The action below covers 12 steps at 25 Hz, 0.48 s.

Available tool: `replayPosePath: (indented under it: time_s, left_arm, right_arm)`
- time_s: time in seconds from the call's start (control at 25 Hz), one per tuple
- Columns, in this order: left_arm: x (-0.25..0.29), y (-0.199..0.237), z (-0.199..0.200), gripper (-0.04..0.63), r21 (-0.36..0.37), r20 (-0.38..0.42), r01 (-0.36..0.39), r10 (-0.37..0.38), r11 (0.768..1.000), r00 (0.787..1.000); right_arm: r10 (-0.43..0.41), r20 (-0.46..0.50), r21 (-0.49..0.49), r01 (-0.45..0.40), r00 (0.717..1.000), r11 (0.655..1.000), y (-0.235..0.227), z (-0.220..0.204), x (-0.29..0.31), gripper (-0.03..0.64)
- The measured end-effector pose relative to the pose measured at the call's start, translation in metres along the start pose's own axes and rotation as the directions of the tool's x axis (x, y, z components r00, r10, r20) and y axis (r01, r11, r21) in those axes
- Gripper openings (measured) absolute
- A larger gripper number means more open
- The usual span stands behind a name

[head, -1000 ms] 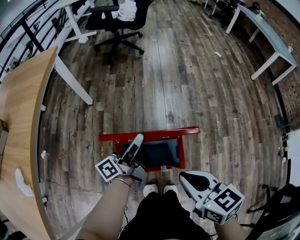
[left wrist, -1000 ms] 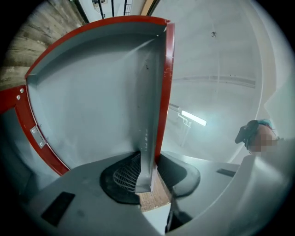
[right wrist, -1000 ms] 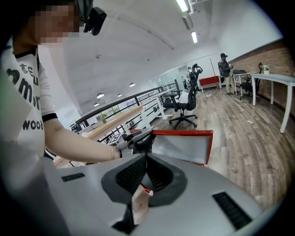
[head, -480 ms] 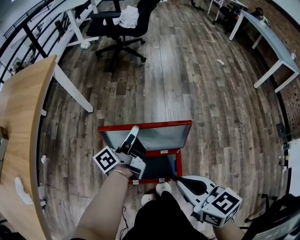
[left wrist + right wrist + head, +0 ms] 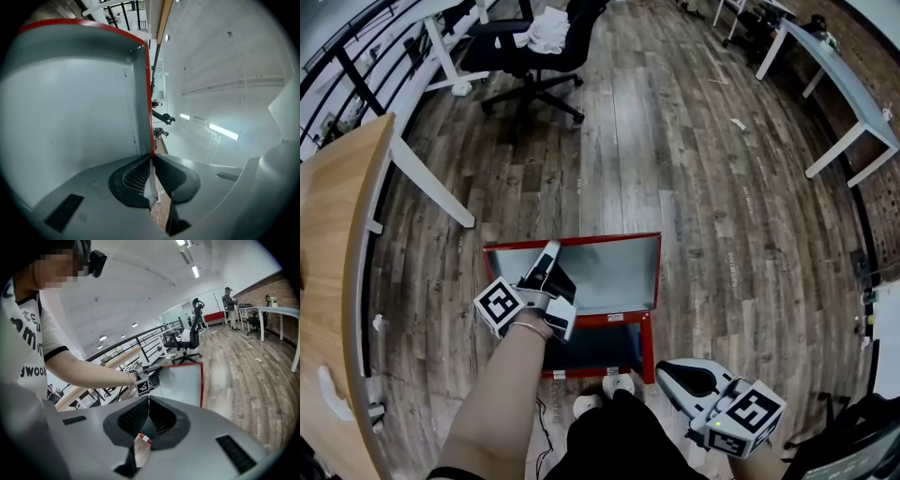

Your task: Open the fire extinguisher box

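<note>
The left hand-held gripper [image 5: 551, 251], left of centre in the lower half of the head view, has just been closing. Its jaws now pinch the red-rimmed far edge of the lid [image 5: 609, 272]. In the left gripper view that thin edge runs straight up from between the pads.

The lid belongs to the fire extinguisher box [image 5: 605, 345], which lies on the floor [image 5: 694, 187] at the lower middle of the head view. It sits just ahead of the person's shoes [image 5: 619, 382]. The lid is swung up, with its grey inner face showing above the dark, open body of the box.

The right hand-held gripper [image 5: 667, 373] sits at the lower right, just beside the box's near right corner and not touching it. Its jaws are together on nothing.

The floor is grey-brown wooden planks and fills most of the head view. A wood-topped desk [image 5: 337, 225] on white legs runs along the left edge. A white desk [image 5: 848, 89] stands at the upper right. At the top is a black office chair [image 5: 534, 47] with a white cloth [image 5: 546, 28] on it, and a dark railing [image 5: 356, 66] crosses the upper left corner. The right gripper view shows a brick wall [image 5: 281, 287] at its right edge.

Counted in the head view: two hand-held grippers, one box with one lid, two shoes, one chair and two clearly seen desks.
</note>
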<state>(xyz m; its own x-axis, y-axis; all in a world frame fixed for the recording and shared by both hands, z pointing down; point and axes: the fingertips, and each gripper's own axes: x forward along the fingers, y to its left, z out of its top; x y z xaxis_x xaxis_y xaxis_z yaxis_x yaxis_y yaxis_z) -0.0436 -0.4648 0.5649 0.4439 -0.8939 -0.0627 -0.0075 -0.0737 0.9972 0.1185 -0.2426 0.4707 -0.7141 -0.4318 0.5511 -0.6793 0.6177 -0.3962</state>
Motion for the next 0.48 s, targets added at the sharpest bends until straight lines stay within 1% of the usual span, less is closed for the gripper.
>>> replayPosePath:
  time_s: [0.2,0.4,0.48]
  left_arm:
    - [0.008,0.011,0.006,0.029,-0.012,0.008,-0.001,0.002,1.000,1.000]
    - [0.011,0.014,0.007,0.029,-0.040,0.033,0.017,-0.016,0.999,0.999]
    - [0.011,0.014,0.007,0.030,-0.045,0.039,0.023,-0.022,0.999,0.999]
  right_arm:
    - [-0.002,-0.016,0.019,0.002,1.000,1.000,-0.007,-0.009,0.004,0.011]
    - [0.003,-0.008,0.041,-0.002,1.000,0.999,-0.015,-0.010,0.006,0.011]
    - [0.010,0.013,0.050,-0.011,1.000,0.999,-0.016,-0.008,0.008,0.011]
